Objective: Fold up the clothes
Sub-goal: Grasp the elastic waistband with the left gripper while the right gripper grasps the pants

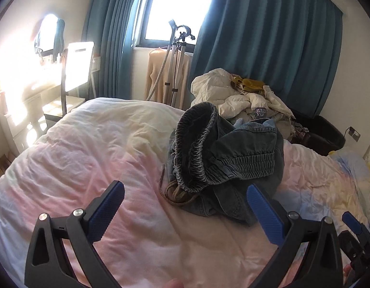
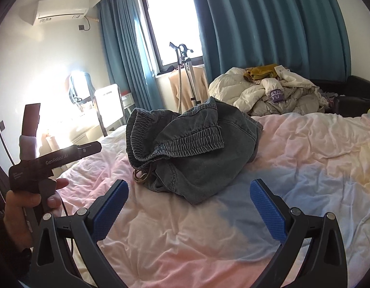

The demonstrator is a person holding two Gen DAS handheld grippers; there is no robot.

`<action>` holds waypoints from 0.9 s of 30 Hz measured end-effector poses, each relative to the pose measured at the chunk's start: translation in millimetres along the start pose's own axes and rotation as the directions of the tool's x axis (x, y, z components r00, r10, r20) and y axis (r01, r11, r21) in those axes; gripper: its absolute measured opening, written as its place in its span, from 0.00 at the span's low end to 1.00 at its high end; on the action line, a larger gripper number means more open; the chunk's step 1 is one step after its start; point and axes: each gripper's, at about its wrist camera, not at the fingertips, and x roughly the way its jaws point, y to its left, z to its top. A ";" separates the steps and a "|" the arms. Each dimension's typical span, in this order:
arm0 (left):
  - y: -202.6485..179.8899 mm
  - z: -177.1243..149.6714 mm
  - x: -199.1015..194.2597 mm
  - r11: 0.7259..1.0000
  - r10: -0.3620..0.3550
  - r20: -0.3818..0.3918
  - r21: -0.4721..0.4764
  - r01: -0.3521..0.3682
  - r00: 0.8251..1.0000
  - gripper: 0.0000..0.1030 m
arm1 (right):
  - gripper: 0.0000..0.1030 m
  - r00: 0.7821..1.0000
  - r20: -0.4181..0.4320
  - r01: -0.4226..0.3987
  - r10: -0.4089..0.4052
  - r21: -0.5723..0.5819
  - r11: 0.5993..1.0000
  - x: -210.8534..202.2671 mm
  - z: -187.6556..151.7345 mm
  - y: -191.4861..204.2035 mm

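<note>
Both hand-held grippers, left [image 1: 185,206] and right [image 2: 188,199], gape wide and empty near the crumpled denim garment [image 2: 192,148], whose elastic waistband [image 2: 192,144] seems the best first pinch.

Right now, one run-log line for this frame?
stage: pre-grasp | left tool: open, empty | right tool: open, empty | denim garment: crumpled on bed, untouched

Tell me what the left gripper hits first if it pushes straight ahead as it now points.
Most likely the crumpled denim garment on the bed: it lies just beyond the open left gripper, slightly toward the right finger. Depth is uncertain; low travel could brush the bedding first.
</note>
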 end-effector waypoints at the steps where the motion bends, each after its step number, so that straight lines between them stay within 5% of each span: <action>1: 4.3 3.6 12.0 1.000 -0.015 -0.009 -0.023 0.015 1.000 1.00 | 0.99 1.000 -0.003 -0.010 0.010 0.018 1.000 10.6 4.1 -5.4; 9: 22.5 27.1 86.0 0.997 -0.052 -0.025 -0.060 0.050 0.998 0.99 | 0.92 0.995 -0.051 -0.085 0.090 0.092 0.992 125.1 45.2 -53.0; 16: 23.6 33.3 120.5 0.981 -0.177 -0.046 -0.085 0.173 0.983 0.95 | 0.87 0.982 -0.021 -0.183 0.187 0.123 0.975 193.1 52.2 -76.2; 20: 1.9 34.6 136.1 0.981 -0.192 -0.088 0.001 0.192 0.978 0.87 | 0.55 0.978 -0.033 -0.200 0.206 0.126 0.972 213.7 48.5 -80.3; 27: -5.6 33.3 138.1 0.983 -0.182 -0.108 0.006 0.184 0.977 0.74 | 0.25 0.966 -0.059 -0.239 0.252 0.173 0.956 193.4 46.9 -82.1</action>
